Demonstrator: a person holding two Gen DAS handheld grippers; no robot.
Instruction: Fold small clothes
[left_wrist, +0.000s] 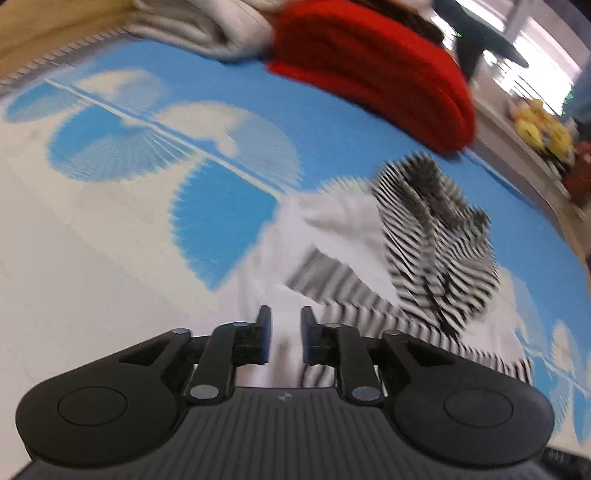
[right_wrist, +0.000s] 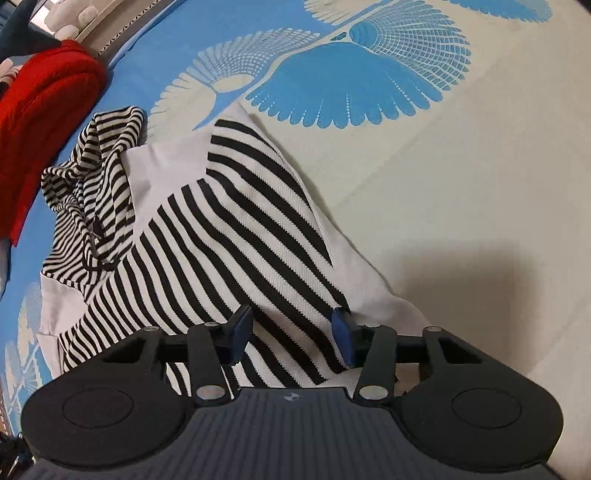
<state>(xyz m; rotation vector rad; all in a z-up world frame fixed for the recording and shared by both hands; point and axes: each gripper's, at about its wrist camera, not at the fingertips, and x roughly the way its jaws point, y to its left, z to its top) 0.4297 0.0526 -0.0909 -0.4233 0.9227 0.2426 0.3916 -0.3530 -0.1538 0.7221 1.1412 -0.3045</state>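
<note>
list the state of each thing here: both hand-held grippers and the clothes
left hand-held gripper: jaws slightly apart, nothing gripped, above white cloth
right hand-held gripper: jaws open, straddling the striped top, not pinching it
striped top: partly folded, sleeve bunched, lying on the mat
red garment: folded, lying on the mat

The right tongs (right_wrist: 291, 338) hang over a black-and-white striped garment (right_wrist: 221, 236), blue pads spread apart with striped cloth between them — not pinched. It lies rumpled on a blue-and-cream patterned mat (right_wrist: 443, 166); a folded red garment (right_wrist: 40, 129) sits beyond it.
</note>
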